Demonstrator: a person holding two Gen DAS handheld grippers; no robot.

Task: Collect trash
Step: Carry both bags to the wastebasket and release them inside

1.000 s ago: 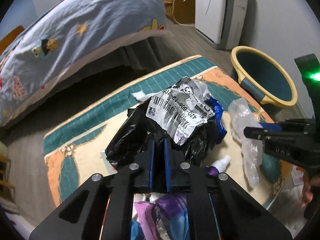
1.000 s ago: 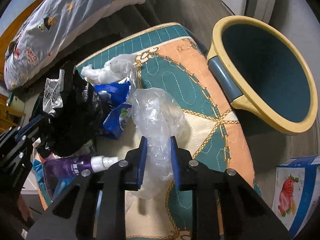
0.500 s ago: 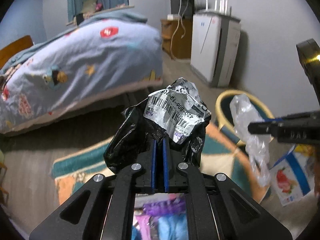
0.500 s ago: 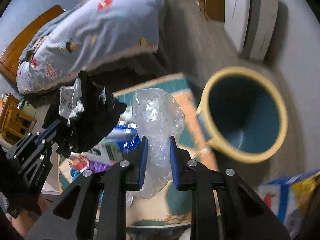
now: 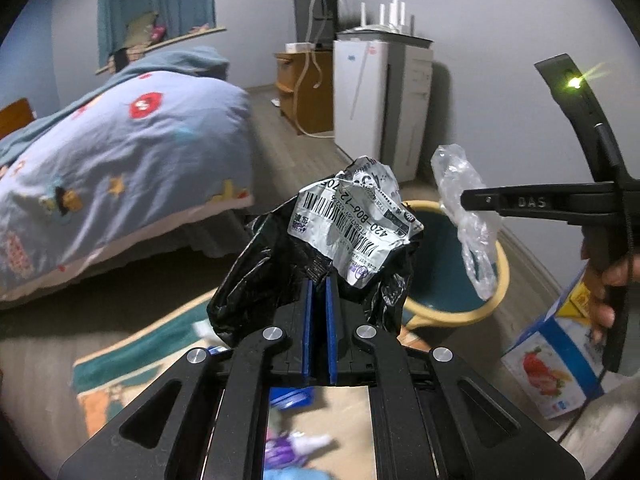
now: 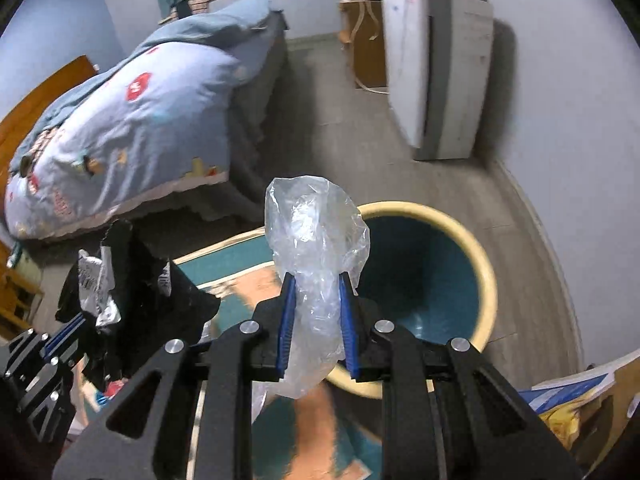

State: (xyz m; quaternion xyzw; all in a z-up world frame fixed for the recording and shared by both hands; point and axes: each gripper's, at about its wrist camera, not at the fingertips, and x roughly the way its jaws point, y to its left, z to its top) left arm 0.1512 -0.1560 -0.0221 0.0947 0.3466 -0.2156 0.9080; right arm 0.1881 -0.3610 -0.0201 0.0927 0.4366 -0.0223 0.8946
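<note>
Bedroom floor with a quilted teal-and-orange rug (image 6: 224,256) lies below both tools, which hang in the air. Nearest, the left gripper (image 5: 319,280) is pressed tight on a crumpled black plastic mailer bag with a white barcode label (image 5: 352,224); the right gripper (image 6: 318,284) pinches a crumpled clear plastic bag (image 6: 316,240) between its pads. Just beyond and below stands the round yellow-rimmed teal bin (image 6: 452,236), its mouth unobstructed. This looks like the carry-to-bin step; next, each gripper needs centring over that mouth before letting go. Farther off stands a bed with a blue cartoon quilt (image 6: 132,120).
</note>
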